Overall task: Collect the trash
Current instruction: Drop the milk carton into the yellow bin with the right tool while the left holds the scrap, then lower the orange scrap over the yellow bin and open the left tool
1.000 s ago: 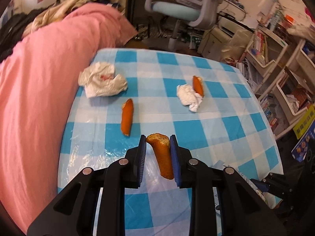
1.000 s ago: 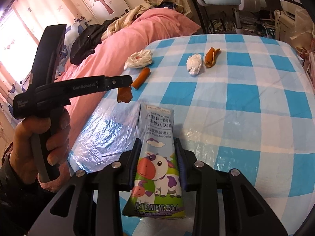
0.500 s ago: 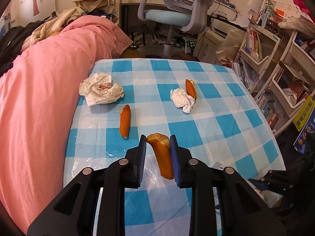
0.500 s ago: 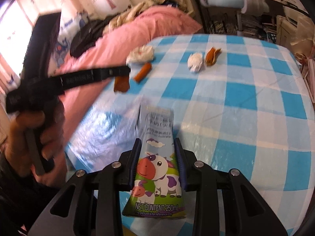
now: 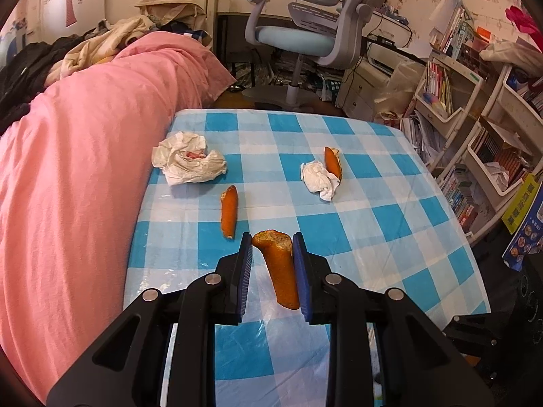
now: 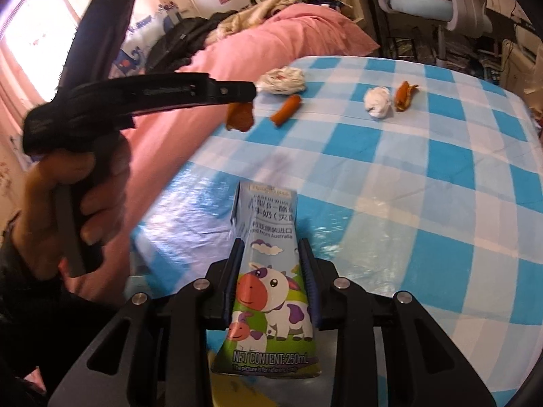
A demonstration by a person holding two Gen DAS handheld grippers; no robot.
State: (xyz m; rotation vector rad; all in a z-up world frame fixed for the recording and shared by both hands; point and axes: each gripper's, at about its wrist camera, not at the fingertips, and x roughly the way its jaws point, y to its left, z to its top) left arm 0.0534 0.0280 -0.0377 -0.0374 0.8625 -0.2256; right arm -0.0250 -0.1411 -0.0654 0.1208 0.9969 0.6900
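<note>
I have my left claw [image 5: 272, 264] clamped on an orange peel [image 5: 278, 264] and my right claw [image 6: 269, 281] clamped on the milk carton [image 6: 268, 271], both lifted above the counter [image 5: 390, 224]. Next I need a bin, which I can't see; two peels and two tissues remain farther off.

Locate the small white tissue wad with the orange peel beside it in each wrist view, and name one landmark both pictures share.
Left wrist: small tissue wad, right of centre on the checked cloth, the peel touching its far right side.
Right wrist: small tissue wad, upper right, the peel just to its right.
Shared landmark: the pink bedding along the table's left edge.
</note>
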